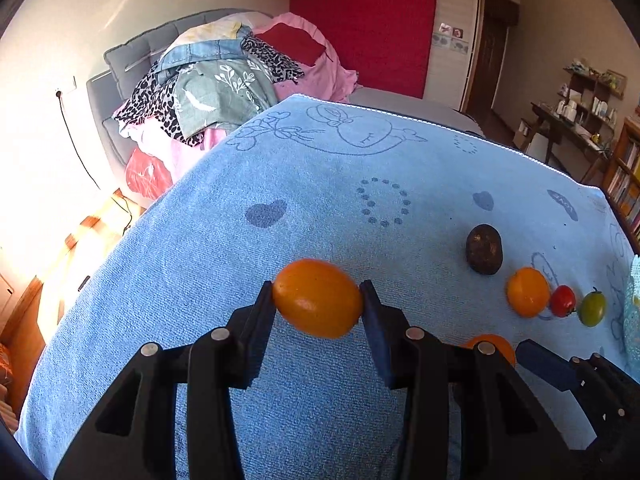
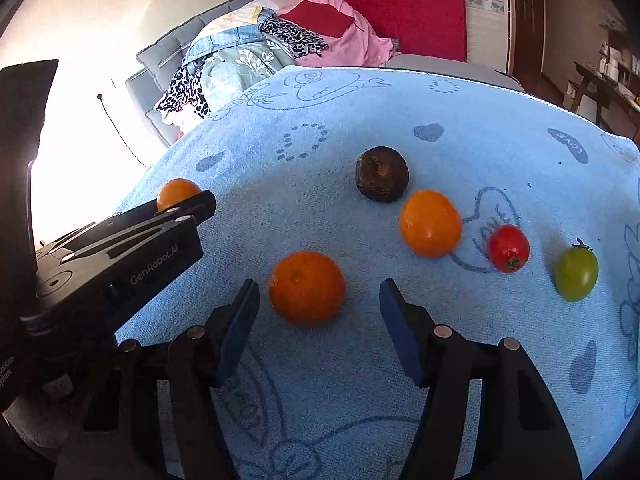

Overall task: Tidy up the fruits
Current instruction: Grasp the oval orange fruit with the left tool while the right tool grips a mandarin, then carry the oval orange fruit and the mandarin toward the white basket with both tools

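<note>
My left gripper (image 1: 318, 292) is shut on a small oval orange fruit (image 1: 318, 299), held just above the blue towel (image 1: 240, 360). In the right wrist view that gripper (image 2: 200, 206) shows at the left with the fruit (image 2: 176, 192) at its tips. My right gripper (image 2: 319, 286) stands open around a round mandarin (image 2: 306, 288) lying on the towel (image 2: 360, 380), with a gap on both sides. Beyond it, a dark brown fruit (image 2: 382, 180), another orange fruit (image 2: 430, 224), a red tomato (image 2: 508, 248) and a green tomato (image 2: 576, 274) form a row.
A heap of clothes (image 1: 208, 92) lies on a grey bed behind the towel, with a red panel (image 1: 360, 20) against the wall. Shelves and a desk (image 1: 580, 120) stand at the far right. A pale blue mesh thing (image 1: 634, 300) sits at the towel's right edge.
</note>
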The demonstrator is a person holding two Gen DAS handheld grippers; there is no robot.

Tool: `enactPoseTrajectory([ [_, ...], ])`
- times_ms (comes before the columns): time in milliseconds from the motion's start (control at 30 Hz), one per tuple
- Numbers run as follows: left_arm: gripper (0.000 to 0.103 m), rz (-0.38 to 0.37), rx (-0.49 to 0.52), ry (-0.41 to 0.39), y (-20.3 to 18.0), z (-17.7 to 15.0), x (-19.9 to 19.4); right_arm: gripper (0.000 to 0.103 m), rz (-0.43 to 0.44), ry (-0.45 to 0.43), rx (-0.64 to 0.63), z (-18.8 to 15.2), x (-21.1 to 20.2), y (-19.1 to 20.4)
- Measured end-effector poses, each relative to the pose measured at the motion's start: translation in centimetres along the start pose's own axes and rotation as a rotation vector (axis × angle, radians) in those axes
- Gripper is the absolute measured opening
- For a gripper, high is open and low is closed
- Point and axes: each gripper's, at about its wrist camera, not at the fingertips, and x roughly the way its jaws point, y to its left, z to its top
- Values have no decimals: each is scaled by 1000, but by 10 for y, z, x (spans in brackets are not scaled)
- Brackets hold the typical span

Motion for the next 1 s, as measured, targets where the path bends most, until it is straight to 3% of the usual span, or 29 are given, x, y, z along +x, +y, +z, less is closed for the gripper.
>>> enactPoseTrajectory([
  [167,43,7,-16,6,1,0,1,57,-13,3,-15,1,7,5],
  [333,43,7,-21,9,1,1,1,40,-21,2,-40,1,9,10],
  [1000,43,-53,20,-15,-9,-2,-6,40,-69,-56,105,-18,-34,-23],
])
